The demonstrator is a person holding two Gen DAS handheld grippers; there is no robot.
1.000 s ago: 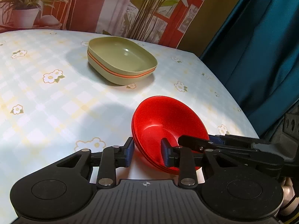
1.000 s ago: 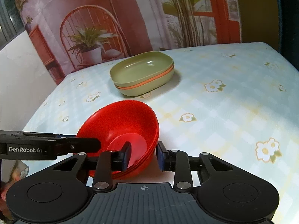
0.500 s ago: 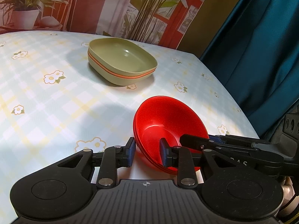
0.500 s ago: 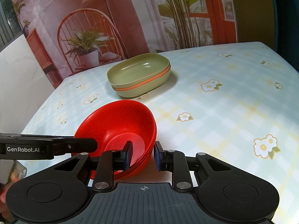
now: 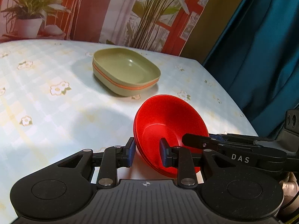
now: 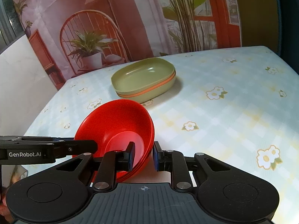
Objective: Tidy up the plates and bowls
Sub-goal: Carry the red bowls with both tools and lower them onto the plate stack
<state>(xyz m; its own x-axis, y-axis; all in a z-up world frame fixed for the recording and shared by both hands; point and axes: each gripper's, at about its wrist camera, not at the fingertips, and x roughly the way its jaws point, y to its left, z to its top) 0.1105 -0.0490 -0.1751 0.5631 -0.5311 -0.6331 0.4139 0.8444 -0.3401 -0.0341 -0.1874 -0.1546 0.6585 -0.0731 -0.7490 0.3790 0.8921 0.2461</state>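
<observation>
A stack of red bowls (image 5: pixel 168 123) is held tilted above the near table edge by both grippers. My left gripper (image 5: pixel 146 152) is shut on the stack's left rim, one pad inside and one outside. My right gripper (image 6: pixel 143 155) is shut on the stack's right rim (image 6: pixel 119 127) the same way. Each gripper's finger shows in the other's view. A stack of olive-green rectangular plates with an orange one between them (image 5: pixel 127 72) sits on the table beyond, and also shows in the right wrist view (image 6: pixel 144 78).
The table (image 5: pixel 46 108) has a pale blue and yellow checked cloth with flowers. A teal curtain (image 5: pixel 261 46) hangs past the table's right edge. A printed backdrop with plants and a chair (image 6: pixel 112 28) stands behind.
Both grippers have lifted the red bowl stack a little and drawn it back; the green plates look farther off. The grip on the rims has tightened slightly.
</observation>
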